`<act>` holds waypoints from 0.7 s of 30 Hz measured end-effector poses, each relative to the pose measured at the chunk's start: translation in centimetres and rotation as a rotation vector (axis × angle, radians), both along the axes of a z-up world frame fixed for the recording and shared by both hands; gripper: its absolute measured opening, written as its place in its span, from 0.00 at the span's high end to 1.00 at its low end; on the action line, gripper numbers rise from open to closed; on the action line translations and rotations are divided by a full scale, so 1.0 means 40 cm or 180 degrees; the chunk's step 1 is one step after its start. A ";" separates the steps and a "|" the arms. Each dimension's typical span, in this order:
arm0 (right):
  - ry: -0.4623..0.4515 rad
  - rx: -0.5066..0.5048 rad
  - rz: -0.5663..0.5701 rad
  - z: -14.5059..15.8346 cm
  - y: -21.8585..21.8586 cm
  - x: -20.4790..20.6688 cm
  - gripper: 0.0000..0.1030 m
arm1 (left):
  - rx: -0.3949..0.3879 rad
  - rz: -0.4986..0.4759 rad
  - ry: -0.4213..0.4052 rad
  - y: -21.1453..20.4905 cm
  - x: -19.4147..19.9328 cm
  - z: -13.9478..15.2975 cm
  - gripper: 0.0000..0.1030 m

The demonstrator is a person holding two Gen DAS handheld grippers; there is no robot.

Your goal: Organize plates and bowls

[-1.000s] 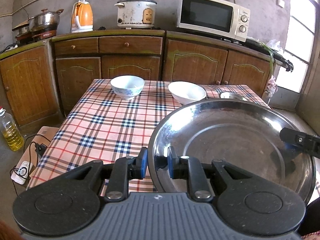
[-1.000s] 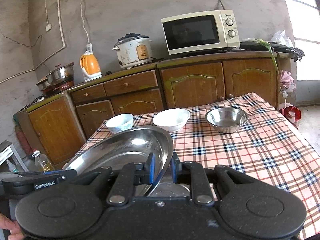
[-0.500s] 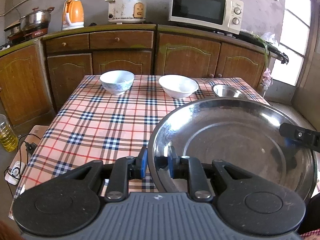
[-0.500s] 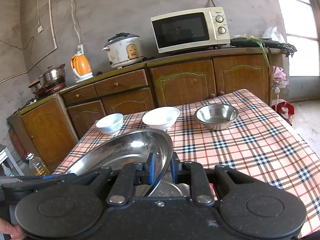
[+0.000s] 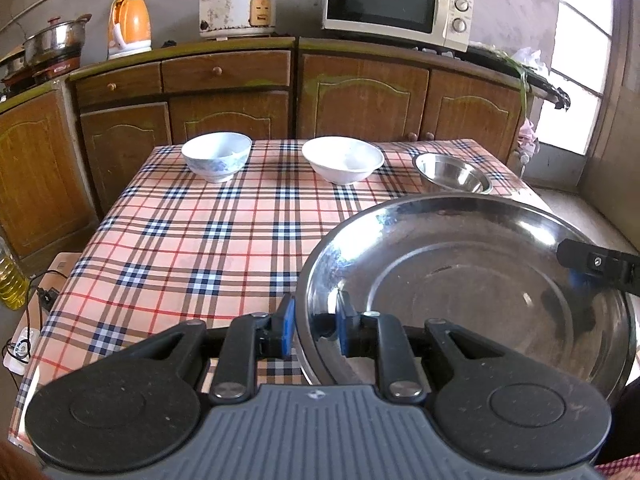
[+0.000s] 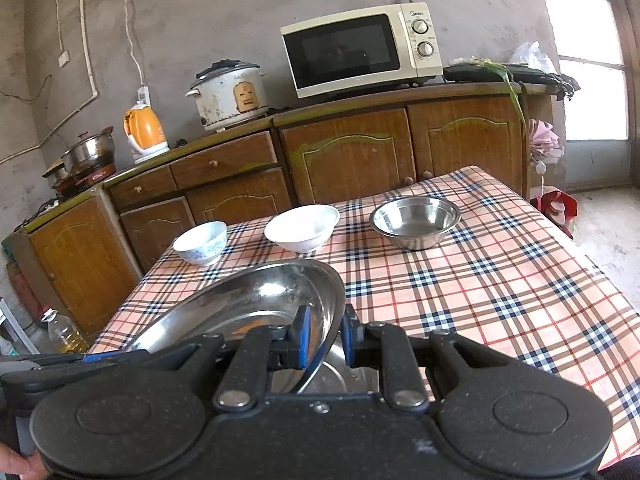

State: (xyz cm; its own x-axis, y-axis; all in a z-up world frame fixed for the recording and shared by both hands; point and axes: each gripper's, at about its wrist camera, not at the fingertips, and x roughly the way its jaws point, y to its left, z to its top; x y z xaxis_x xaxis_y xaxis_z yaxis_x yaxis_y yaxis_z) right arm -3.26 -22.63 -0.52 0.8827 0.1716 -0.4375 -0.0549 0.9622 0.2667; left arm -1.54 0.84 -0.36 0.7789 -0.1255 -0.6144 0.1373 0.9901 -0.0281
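Observation:
A large steel plate (image 5: 472, 280) is held above the near edge of the checked table (image 5: 208, 240). My left gripper (image 5: 314, 326) is shut on its left rim. My right gripper (image 6: 325, 338) is shut on its right rim, and the plate (image 6: 248, 304) tilts there. The right gripper's finger also shows in the left wrist view (image 5: 596, 264). At the far side stand a blue-patterned white bowl (image 5: 217, 156), a plain white bowl (image 5: 343, 159) and a small steel bowl (image 5: 452, 178). Another steel dish (image 6: 340, 376) lies under the plate, mostly hidden.
Wooden cabinets (image 5: 360, 92) run behind the table, with a microwave (image 5: 396, 4), rice cooker (image 5: 238, 4), orange kettle (image 5: 129, 24) and pots (image 5: 52, 40) on top. An oil bottle (image 5: 10, 276) and cables lie on the floor at left.
Both grippers with the plate have pulled back and risen a little from the table; the bowls look farther away and the steel bowl shows more fully. The grips are unchanged.

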 end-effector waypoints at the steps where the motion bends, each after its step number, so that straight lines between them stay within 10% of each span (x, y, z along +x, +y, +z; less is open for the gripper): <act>1: 0.0011 0.0003 -0.0005 -0.003 -0.002 0.002 0.79 | 0.0006 -0.0007 0.0006 -0.002 0.002 -0.002 0.80; 21: 0.0335 0.0016 -0.0085 -0.105 -0.028 0.060 0.79 | 0.0171 -0.0088 0.0276 -0.037 0.047 -0.079 0.80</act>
